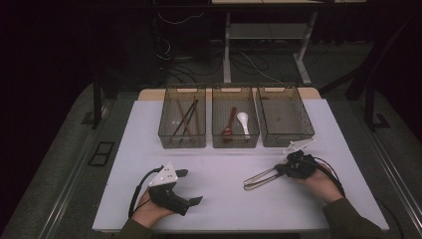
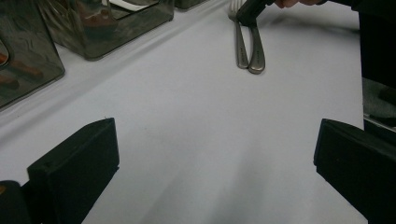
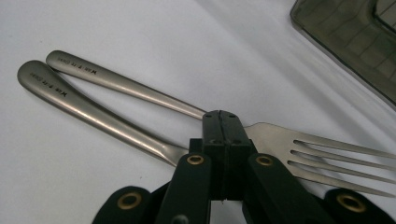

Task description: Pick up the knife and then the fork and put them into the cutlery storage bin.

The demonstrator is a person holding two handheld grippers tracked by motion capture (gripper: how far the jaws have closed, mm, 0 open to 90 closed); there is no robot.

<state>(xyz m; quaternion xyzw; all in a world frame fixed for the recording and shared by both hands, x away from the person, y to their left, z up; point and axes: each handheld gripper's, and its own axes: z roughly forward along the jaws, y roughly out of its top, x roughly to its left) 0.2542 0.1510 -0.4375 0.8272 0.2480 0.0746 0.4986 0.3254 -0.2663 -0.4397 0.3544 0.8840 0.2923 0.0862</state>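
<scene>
risk first, largest to smallest.

white worktop: smooth and bare around the cutlery; likely to let a dropped piece slide or skid towards the edge.

three smoky translucent plastic bins in a row at the far side: right bin looks vacant, just beyond the grip point; rim likely to be struck if lifted cutlery travels low.

right tongs: pressed together, tips set over the neck where two handles converge. not possible to tell whether one piece, both, or nothing is actually pinched. likely fault: only one piece caught, the other dragged or left behind; or a thin neck pivoting in the pads and swinging down on lifting.

left tongs: spread wide, nothing between them, resting near the front left of the worktop, well apart from the cutlery; no support available if a piece slips.

two brushed-steel forks: lying flat on the worktop at front right, near the right bin. matte grey, slim rounded handles with small printed lettering, ends splayed apart, necks touching or crossing. tines of one visible; head of the other hidden behind the tongs.
</scene>
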